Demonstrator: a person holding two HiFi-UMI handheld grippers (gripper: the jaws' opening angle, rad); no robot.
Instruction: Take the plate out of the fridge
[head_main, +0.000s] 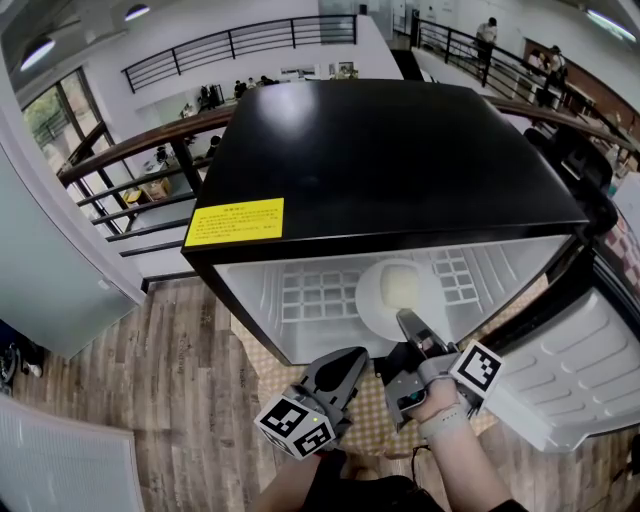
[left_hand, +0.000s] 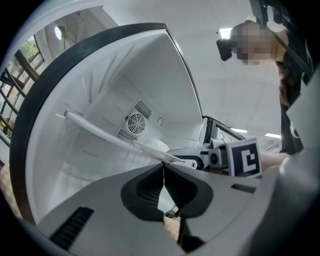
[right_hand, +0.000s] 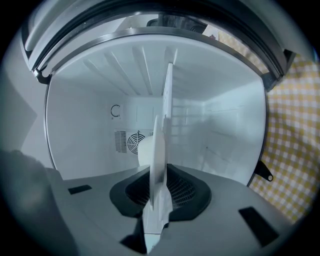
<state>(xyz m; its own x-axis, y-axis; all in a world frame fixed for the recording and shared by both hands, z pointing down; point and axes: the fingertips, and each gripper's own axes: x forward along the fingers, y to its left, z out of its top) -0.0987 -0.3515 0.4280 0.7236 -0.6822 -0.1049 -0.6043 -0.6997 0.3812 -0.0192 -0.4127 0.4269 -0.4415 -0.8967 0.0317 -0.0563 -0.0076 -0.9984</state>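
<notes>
- Writing: a yellow label (head_main: 234, 221) sits on the black top of the fridge (head_main: 400, 150), left of centre in the head view. Its lines of dark print are too small to read. No brand mark is legible in any view.
- Task's thing: the plate (head_main: 385, 300) lies on the white wire shelf (head_main: 315, 295) inside the open fridge, at the middle of the head view. It carries a pale rounded food item (head_main: 402, 288).
- Right claw (head_main: 410, 325): it is clamped on the near rim of the plate. The right gripper view shows the plate (right_hand: 160, 145) edge-on between the jaws of that claw (right_hand: 161, 172).
- Left claw (head_main: 345, 365): it sits below the fridge opening, apart from the plate. The left gripper view shows this claw (left_hand: 163, 167) with its jaws pressed together and nothing between them.
- Head view only: the fridge door (head_main: 570, 370) swung open at lower right, the wooden floor (head_main: 170, 350) at lower left, and a railing (head_main: 140, 150) at upper left.
- Gripper views only: a round fan grille (right_hand: 131, 141) on the fridge's back wall, also seen from the left (left_hand: 136, 122).
- The left gripper view alone shows the right claw's marker cube (left_hand: 244, 157) from the side.
- A yellow checked cloth (right_hand: 295, 140) shows at the right edge of the right gripper view.
</notes>
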